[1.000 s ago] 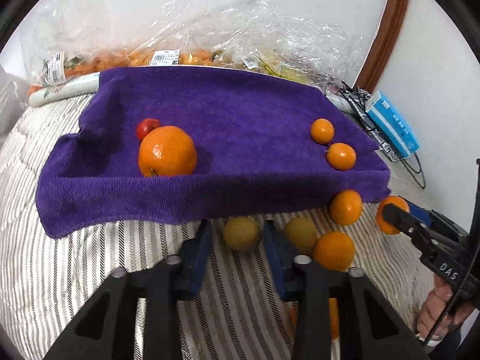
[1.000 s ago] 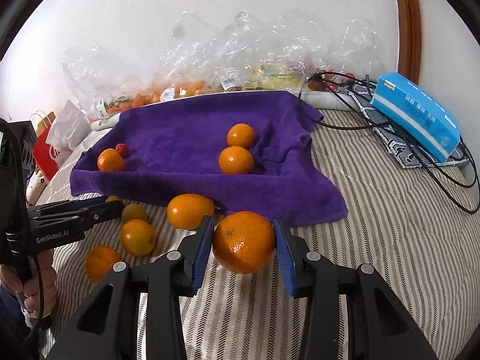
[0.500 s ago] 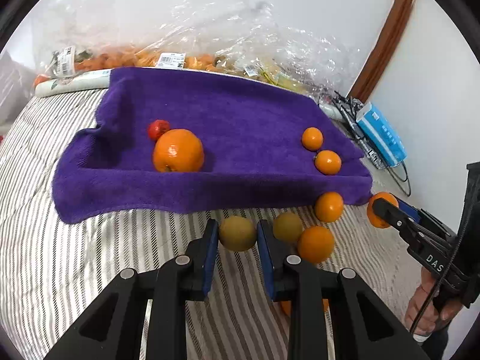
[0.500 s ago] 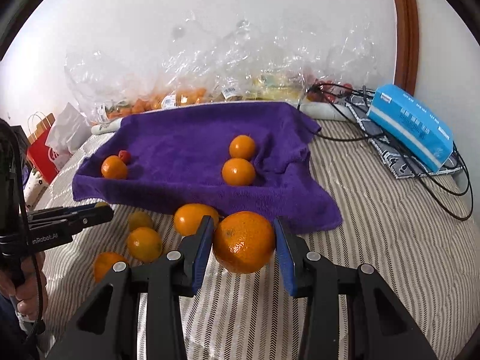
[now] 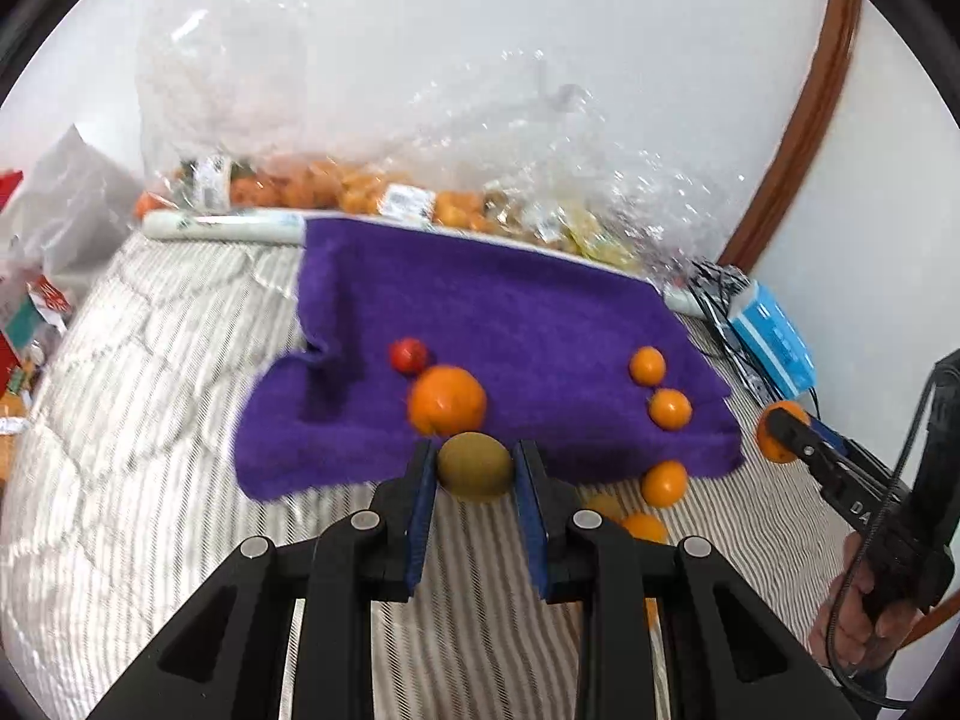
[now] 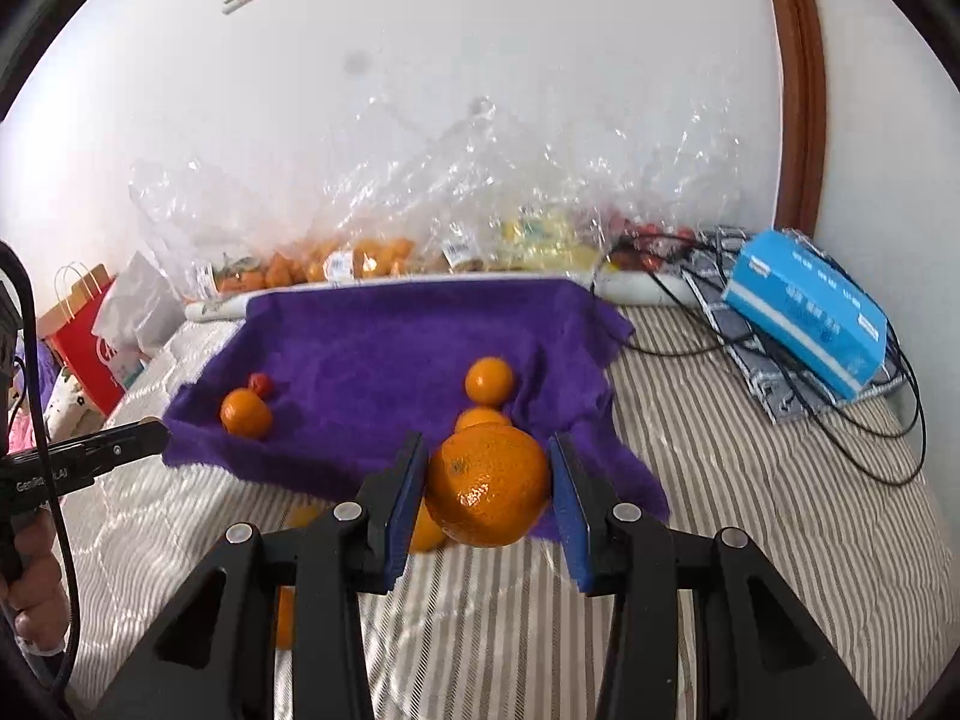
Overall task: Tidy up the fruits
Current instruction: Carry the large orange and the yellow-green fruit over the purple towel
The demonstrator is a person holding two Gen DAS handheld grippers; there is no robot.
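Two grippers, two fruits in the air! The left gripper point(image 5: 474, 471) has its blue pads clamped on a greenish-brown kiwi point(image 5: 474, 466), held right between the jaws above the near edge of the purple towel point(image 5: 510, 312). Just past its tips sit an orange point(image 5: 447, 399) and a small red fruit point(image 5: 408, 355). The right gripper point(image 6: 487, 483) squeezes a big orange point(image 6: 487, 486), with two small oranges point(image 6: 489, 381) on the towel just beyond.

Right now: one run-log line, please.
left hand-held gripper: shut on kiwi | right hand-held gripper: shut on orange | purple towel: four fruits
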